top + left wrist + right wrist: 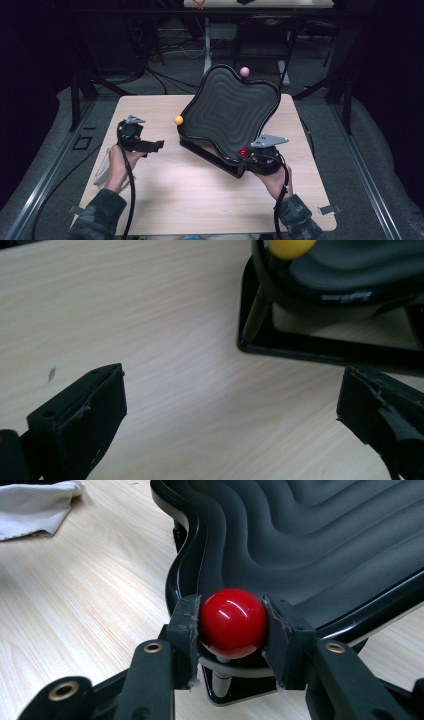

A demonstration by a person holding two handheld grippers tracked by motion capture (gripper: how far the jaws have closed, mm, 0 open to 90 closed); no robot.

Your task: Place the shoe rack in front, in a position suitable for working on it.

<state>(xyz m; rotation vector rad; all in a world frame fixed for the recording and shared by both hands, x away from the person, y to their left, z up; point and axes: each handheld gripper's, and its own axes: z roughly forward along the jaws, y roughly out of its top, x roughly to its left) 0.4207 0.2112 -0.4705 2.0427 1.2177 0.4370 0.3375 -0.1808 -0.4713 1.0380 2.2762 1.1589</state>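
Right gripper (232, 625) clamps the red knob (233, 622) at the near corner of the tilted black tray (230, 107); left gripper (230, 410) gapes wide just short of the yellow knob (290, 247), so that grab looks left to do

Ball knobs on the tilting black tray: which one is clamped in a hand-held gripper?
The red knob, pinched by the right hand-held gripper. The yellow knob and pink knob stand free.
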